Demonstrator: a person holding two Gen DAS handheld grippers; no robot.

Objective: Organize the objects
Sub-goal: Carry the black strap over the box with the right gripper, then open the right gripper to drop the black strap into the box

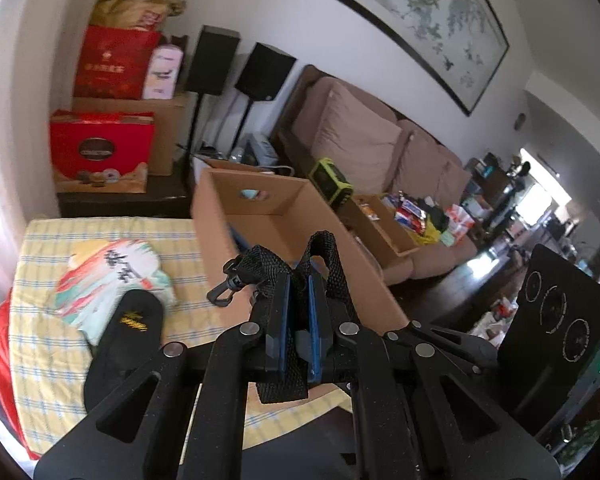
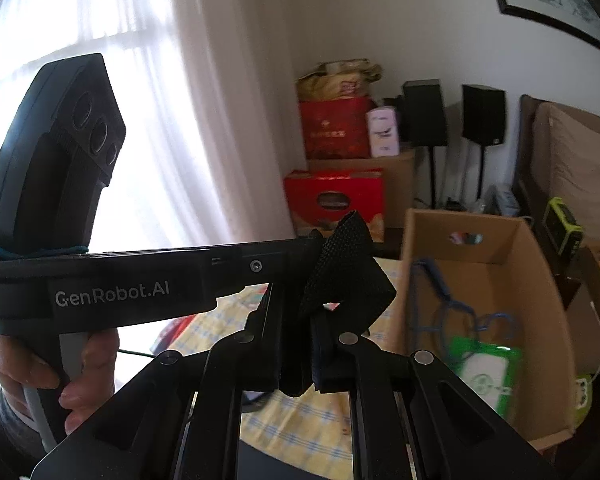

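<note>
A black webbing strap (image 1: 328, 252) with a snap hook (image 1: 224, 292) at one end hangs between both grippers, above the yellow checked tablecloth (image 1: 52, 240). My left gripper (image 1: 300, 280) is shut on it, and a loop rises over the blue pads. My right gripper (image 2: 296, 304) is shut on another fold of the strap (image 2: 348, 264). A hand (image 2: 20, 364) holds the left gripper's body (image 2: 132, 284), which crosses the right wrist view. An open cardboard box (image 1: 220, 216) stands just beyond; its inside (image 2: 540, 280) holds a blue cable (image 2: 440, 312) and a green packet (image 2: 484, 376).
On the cloth lie a colourful packet (image 1: 112, 276) and a black slipper (image 1: 128, 332). Red gift boxes (image 1: 100, 152) and two black speakers (image 1: 236, 64) stand by the far wall. A sofa (image 1: 364, 136) at the right carries a green-black device (image 1: 332, 180) and a tray of packets (image 1: 396, 220).
</note>
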